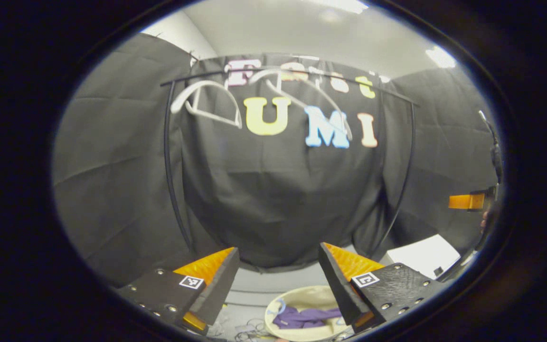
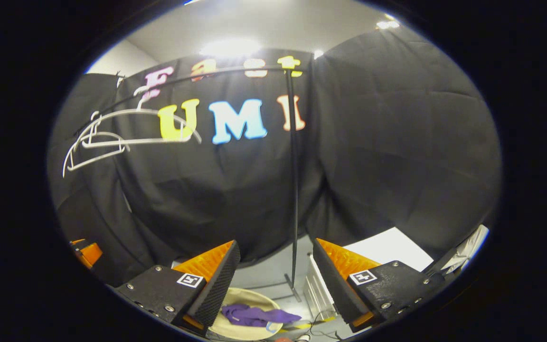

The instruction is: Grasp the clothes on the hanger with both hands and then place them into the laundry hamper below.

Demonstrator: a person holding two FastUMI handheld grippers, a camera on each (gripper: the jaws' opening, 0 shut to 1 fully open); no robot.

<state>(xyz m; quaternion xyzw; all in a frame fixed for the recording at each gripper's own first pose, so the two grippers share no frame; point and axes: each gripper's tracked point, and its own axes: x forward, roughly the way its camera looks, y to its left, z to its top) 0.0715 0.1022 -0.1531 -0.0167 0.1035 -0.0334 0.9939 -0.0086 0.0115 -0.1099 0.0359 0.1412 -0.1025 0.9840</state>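
Purple clothes [image 1: 304, 317] half-hidden in hamper [image 1: 302, 297]

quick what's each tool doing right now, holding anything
left tool: open, holding nothing
right tool: open, holding nothing

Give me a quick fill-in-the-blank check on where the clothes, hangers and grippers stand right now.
The purple garment lies inside the ____.
The white hangers on the rail are ____ of clothes.
Both the left gripper and the right gripper stand ____, gripping nothing.

Missing words: hamper; bare; open
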